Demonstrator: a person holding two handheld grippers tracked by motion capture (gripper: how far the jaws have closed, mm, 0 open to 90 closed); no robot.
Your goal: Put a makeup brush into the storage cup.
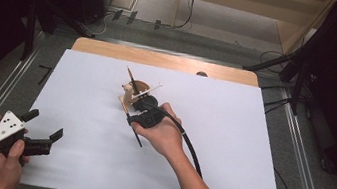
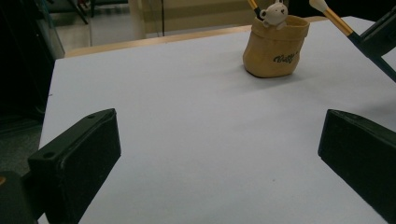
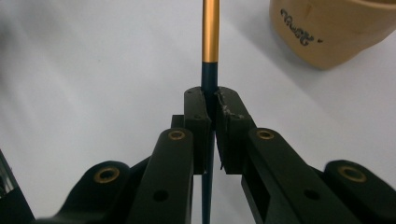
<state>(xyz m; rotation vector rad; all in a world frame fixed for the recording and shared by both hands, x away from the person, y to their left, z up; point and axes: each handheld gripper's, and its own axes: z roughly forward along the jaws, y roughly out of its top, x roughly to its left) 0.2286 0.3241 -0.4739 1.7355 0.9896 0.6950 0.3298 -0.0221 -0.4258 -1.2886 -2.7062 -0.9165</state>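
Now, right gripper point(image 3: 211, 100): jaws pinch brush point(image 3: 210, 32), long axis straight ahead
Pot point(image 3: 327, 28): ahead, rightward
Left gripper point(image 2: 219, 154): spread, idle

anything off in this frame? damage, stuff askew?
One thing: the right claw has a chipped, whitish scuff along one pad's inner edge, beside the brush it clamps. The pot stands upright; nothing spilled.

Pot point(image 1: 134, 95) mid-table point(image 1: 231, 134) — a brush point(image 1: 131, 80) inside, left gripper point(image 1: 43, 137) near-left.
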